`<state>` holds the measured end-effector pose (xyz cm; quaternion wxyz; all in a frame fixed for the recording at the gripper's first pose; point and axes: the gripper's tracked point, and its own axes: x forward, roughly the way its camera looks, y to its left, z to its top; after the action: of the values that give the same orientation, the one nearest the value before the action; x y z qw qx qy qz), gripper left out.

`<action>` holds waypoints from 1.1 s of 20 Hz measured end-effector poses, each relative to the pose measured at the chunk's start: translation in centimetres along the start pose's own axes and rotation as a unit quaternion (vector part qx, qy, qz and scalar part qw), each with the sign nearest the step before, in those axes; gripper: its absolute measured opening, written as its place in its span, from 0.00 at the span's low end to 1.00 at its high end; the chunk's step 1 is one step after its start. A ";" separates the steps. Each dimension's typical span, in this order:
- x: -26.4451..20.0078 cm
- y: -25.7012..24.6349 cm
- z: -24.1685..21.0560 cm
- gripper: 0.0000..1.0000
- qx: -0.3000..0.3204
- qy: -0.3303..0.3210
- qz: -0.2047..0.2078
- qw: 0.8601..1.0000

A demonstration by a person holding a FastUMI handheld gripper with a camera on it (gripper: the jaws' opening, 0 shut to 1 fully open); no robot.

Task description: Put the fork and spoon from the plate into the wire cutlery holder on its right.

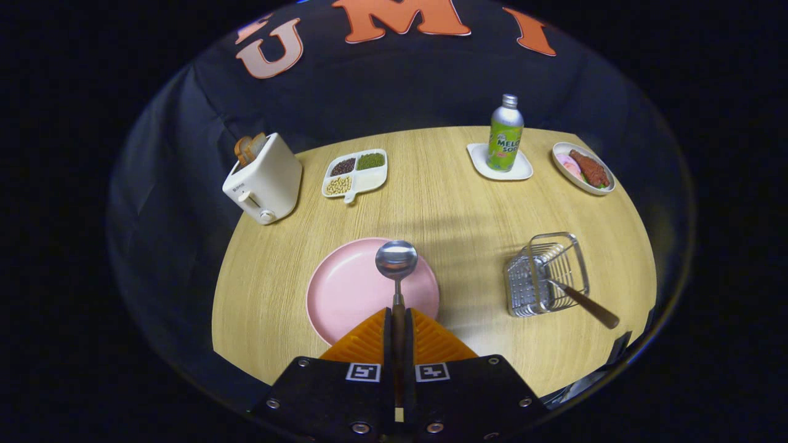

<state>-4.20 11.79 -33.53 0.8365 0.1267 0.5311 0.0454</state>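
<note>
Gripper [397, 320] at frame bottom centre clamps spoon [396, 261] handle, bowl over plate [351, 289]. Wire cutlery holder [542, 274] right of plate, fork [585, 301] in it. Toaster [265, 181] upper left, divided dish [357, 172] beside it. Bottle [505, 132] on coaster [477, 157] upper right, food dish [585, 167] further right.

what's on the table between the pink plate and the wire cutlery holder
Nothing: bare wooden table lies between the pink plate and the wire cutlery holder, in the gripper view.

Bare table [468, 246] between plate [345, 289] and holder [545, 274] — fork handle [588, 303] juts out.
</note>
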 end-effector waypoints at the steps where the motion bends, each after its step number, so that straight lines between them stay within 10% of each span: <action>1: -0.6 -1.1 0.6 0.06 0.004 -0.004 -0.005 1.000; 22: -3.9 -15.2 1.4 0.06 -0.034 0.124 -0.072 0.989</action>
<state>-5.48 -3.91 -33.49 0.7692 0.0531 0.6366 0.0189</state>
